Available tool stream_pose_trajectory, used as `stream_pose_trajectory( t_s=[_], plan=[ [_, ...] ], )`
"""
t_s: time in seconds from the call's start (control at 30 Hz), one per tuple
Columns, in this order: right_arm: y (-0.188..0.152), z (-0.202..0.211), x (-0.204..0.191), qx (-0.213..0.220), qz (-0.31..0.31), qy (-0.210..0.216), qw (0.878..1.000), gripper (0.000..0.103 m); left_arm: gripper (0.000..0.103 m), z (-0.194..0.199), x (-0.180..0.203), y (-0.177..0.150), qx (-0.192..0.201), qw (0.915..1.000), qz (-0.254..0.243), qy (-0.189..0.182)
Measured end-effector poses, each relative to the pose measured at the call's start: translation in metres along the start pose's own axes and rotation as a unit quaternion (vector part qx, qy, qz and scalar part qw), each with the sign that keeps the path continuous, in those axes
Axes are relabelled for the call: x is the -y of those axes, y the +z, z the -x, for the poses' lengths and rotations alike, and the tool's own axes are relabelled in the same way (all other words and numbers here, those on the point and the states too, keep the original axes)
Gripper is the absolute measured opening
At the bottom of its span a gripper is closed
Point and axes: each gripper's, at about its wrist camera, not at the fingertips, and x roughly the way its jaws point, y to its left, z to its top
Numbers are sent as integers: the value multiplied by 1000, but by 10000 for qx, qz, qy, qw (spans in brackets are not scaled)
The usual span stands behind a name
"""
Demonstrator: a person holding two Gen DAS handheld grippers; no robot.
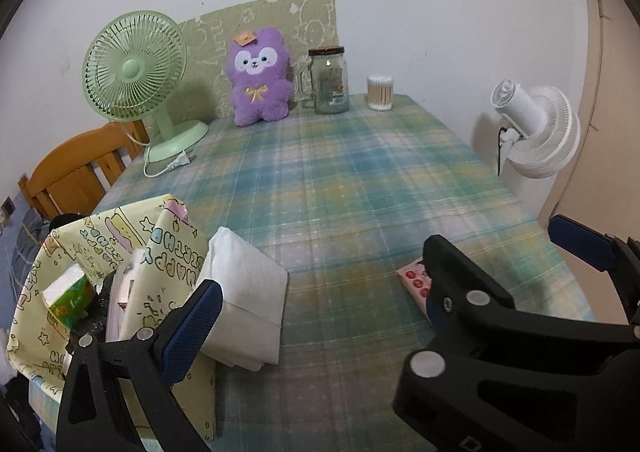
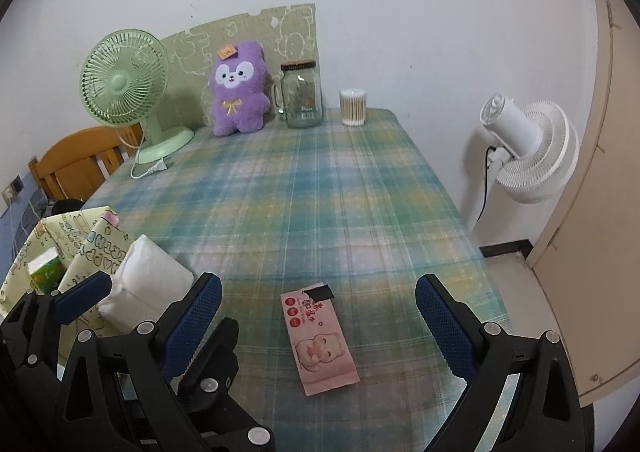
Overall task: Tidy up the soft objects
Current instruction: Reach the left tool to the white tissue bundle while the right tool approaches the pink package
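Note:
A pink wet-wipes pack (image 2: 320,336) lies flat on the plaid tablecloth, between the fingers of my open right gripper (image 2: 318,326); in the left wrist view only its corner (image 1: 416,282) shows. A white tissue pack (image 1: 244,304) leans against a yellow patterned fabric bag (image 1: 172,252) at the table's left edge. A green tissue pack (image 1: 68,294) sits in the bag. My left gripper (image 1: 320,312) is open and empty, its left finger beside the white pack. A purple plush toy (image 1: 259,76) sits upright at the back.
A green desk fan (image 1: 134,72) with its loose plug stands back left. A glass jar (image 1: 330,80) and a cotton-swab tub (image 1: 380,92) stand at the back. A white floor fan (image 2: 528,152) stands beyond the table's right edge (image 2: 460,212). A wooden chair (image 1: 76,168) is at the left.

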Motion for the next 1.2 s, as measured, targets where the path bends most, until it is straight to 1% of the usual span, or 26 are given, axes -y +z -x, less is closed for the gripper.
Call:
stream_pose_trajectory(
  t_s=[0.17, 0.33, 0.47, 0.53, 0.6, 0.63, 0.67, 0.73, 0.87, 0.97, 1.03, 1.07, 1.1, 1.13, 1.2],
  plan=[
    [-5, -12, 3, -118, -28, 49, 9999, 99, 103, -10, 1, -4, -18, 9995, -139, 294],
    [-12, -24, 7, -289, -85, 113, 9995, 99, 103, -16, 6, -10, -51, 9981, -350, 505],
    [-15, -32, 9, -414, -88, 177, 9989, 96, 103, -19, 12, -14, -77, 9964, -526, 661],
    [-17, -36, 10, -485, -90, 185, 9986, 93, 103, -18, 16, -16, -108, 9967, -564, 575],
    [-18, -39, 11, -590, -46, 246, 9979, 90, 102, -22, 16, -19, -427, 9984, -358, -16],
    [-19, -40, 12, -625, -14, 201, 9978, 89, 102, -29, 15, -21, -676, 9970, -253, -265],
    [-21, -41, 12, -645, 90, 97, 9978, 89, 103, -33, 16, -21, -800, 9959, -212, -359],
    [-23, -42, 14, -698, 81, 100, 9975, 89, 102, -40, 17, -22, -930, 9947, -171, -412],
    [-27, -45, 18, -780, 19, 246, 9966, 89, 102, -37, 23, -25, -821, 9956, -208, -392],
    [-29, -49, 17, -828, 49, 302, 9961, 87, 102, -38, 24, -27, -859, 9954, -204, -373],
    [-30, -53, 16, -921, 58, 379, 9950, 83, 102, -40, 23, -28, -912, 9951, -180, -345],
    [-31, -55, 16, -969, 61, 400, 9945, 79, 102, -43, 21, -28, -934, 9949, -171, -338],
    [-32, -58, 15, -1044, 68, 428, 9936, 72, 102, -45, 20, -30, -975, 9946, -163, -314],
    [-32, -57, 14, -1006, 113, 347, 9943, 69, 103, -47, 20, -31, -1011, 9943, -169, -286],
    [-33, -58, 12, -1003, 197, 238, 9945, 52, 102, -43, 21, -31, -926, 9952, -219, -231]
  ],
)
